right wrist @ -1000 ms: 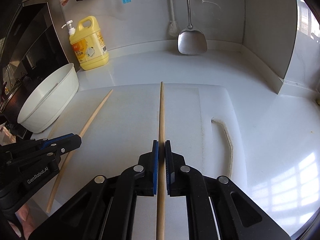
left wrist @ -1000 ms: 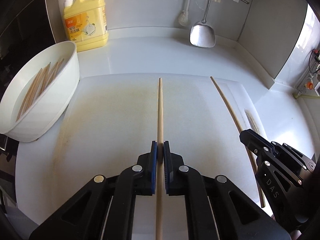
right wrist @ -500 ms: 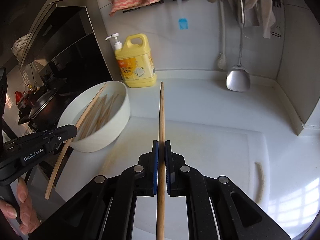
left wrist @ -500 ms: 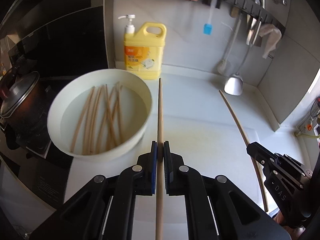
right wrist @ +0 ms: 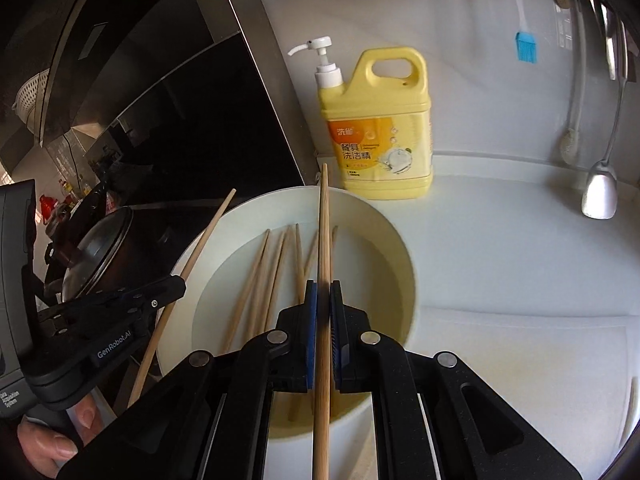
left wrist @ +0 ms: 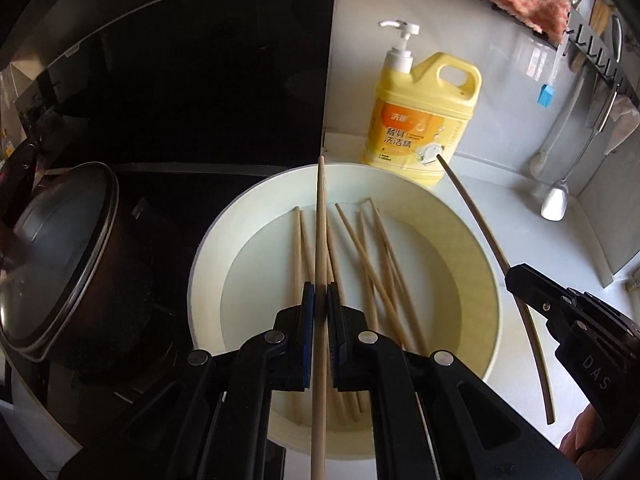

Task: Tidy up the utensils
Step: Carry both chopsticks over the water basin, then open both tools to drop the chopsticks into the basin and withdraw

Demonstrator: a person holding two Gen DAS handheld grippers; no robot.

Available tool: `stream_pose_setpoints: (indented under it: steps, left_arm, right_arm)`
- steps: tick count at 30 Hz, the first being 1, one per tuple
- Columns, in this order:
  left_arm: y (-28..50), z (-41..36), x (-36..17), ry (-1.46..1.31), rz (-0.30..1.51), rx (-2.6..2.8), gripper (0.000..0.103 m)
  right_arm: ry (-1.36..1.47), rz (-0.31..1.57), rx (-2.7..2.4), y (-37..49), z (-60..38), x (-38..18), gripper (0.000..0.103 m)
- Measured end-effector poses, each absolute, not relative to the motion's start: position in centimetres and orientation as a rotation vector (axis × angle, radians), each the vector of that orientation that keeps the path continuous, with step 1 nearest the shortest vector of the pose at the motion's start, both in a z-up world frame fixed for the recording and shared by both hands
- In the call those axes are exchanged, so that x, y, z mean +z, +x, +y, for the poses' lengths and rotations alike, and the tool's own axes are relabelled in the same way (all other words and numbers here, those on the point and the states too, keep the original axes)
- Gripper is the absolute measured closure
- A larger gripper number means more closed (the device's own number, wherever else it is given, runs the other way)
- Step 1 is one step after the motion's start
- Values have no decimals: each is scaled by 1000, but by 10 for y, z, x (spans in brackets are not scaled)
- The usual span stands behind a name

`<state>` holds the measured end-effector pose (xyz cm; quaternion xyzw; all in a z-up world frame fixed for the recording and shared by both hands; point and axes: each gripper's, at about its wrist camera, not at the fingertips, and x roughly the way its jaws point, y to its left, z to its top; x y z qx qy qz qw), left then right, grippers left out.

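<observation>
Chopsticks (left wrist: 320, 240) (right wrist: 324, 240) clamped in both hand-held grippers (left wrist: 320, 300) (right wrist: 323, 300), over white bowl's rim (left wrist: 208, 240), pot (left wrist: 60, 260) beside.

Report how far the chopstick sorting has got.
Done: several chopsticks already lie in the white bowl. In hand: the left gripper and the right gripper are each shut on one chopstick, left's and right's, both above the bowl. Left: release both. Whether more wait elsewhere is not visible.

2 held chopsticks (left wrist: 320, 216), 1 bowl (left wrist: 208, 248).
</observation>
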<state>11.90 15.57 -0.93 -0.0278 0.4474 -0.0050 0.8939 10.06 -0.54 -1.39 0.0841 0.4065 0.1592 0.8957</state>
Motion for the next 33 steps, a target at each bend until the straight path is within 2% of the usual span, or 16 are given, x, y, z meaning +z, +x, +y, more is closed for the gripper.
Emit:
stream_pose_setpoints:
  steps: [13, 25, 26, 27, 28, 29, 30, 33]
  left_arm:
    - [168, 168, -61, -95, 1045, -33, 96]
    - [177, 167, -84, -111, 1123, -16, 95]
    - [177, 167, -84, -108, 1127, -13, 88]
    - [176, 167, -84, -107, 1130, -9, 71]
    - [174, 168, -82, -109, 1128, 1, 59]
    - [172, 170, -80, -111, 1116, 15, 40]
    - [170, 171, -76, -114, 1100, 28, 36]
    - [165, 174, -68, -104, 1088, 56, 35]
  right_arm:
    - [196, 1013, 362, 157, 37, -63, 97]
    - [162, 1085, 359, 169, 40, -81, 96]
    - [158, 1086, 359, 169, 39, -81, 96]
    - [155, 1085, 358, 168, 38, -80, 95]
    - [154, 1086, 359, 168, 37, -79, 91]
    - [153, 1084, 358, 167, 37, -77, 89]
    - [152, 1076, 353, 168, 36, -76, 84]
    - [144, 1056, 349, 165, 31, -68, 83]
